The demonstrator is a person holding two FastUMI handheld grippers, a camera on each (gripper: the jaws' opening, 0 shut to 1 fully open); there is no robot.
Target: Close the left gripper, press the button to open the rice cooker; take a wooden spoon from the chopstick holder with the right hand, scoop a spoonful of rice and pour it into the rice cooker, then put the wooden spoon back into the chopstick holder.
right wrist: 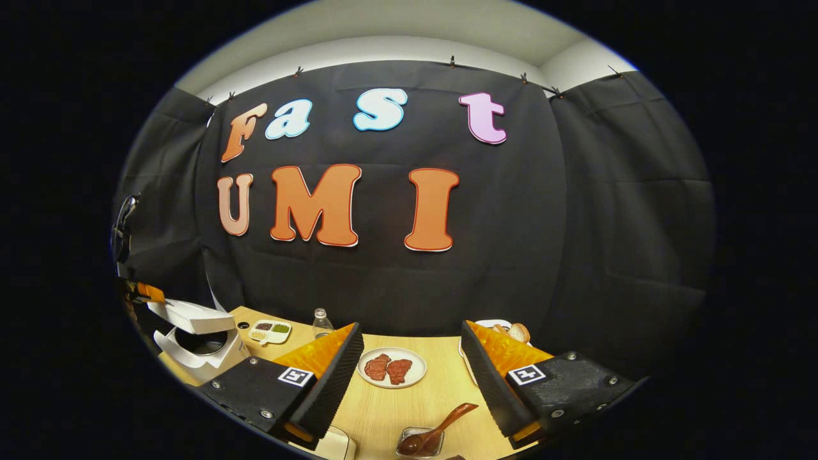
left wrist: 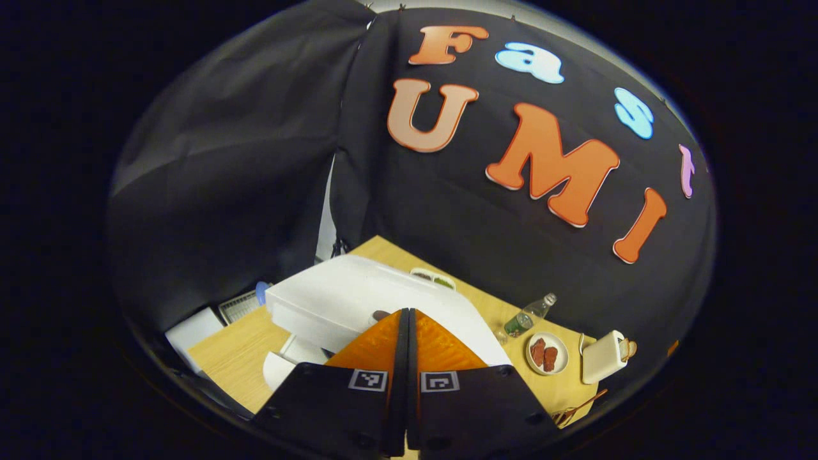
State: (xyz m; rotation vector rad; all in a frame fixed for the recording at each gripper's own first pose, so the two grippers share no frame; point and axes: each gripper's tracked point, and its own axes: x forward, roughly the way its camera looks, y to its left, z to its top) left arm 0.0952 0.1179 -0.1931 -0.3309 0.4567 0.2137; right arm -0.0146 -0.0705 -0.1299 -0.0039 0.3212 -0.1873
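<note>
My left gripper (left wrist: 407,332) sits at the bottom centre of the left gripper view with its two fingers pressed flat together, nothing between them, and their tips over the white lid of the rice cooker (left wrist: 358,306). That lid is raised and fills the middle of the frame just above the fingers. To the right of it on the wooden table (left wrist: 230,358) I see a clear bottle (left wrist: 529,315) lying tilted, a plate of red meat slices (left wrist: 547,353) below it, and a white toaster (left wrist: 604,356) at the lower right.

My right gripper (right wrist: 409,358) is spread wide at the bottom of the right gripper view and grips nothing; table and plate show through the gap. The wooden spoon (right wrist: 441,427) lies near the bottom centre, its bowl in a small clear dish (right wrist: 418,442) and its handle slanting up to the right, near the right finger but apart from it. The meat plate (right wrist: 392,367) sits between the fingers, farther back. At the left edge the rice cooker (right wrist: 198,342) stands with its lid tipped up, the dark inner pot visible. A small divided dish of grains (right wrist: 270,331) and the bottle (right wrist: 322,321), upright here, sit beside it toward the centre.
</note>
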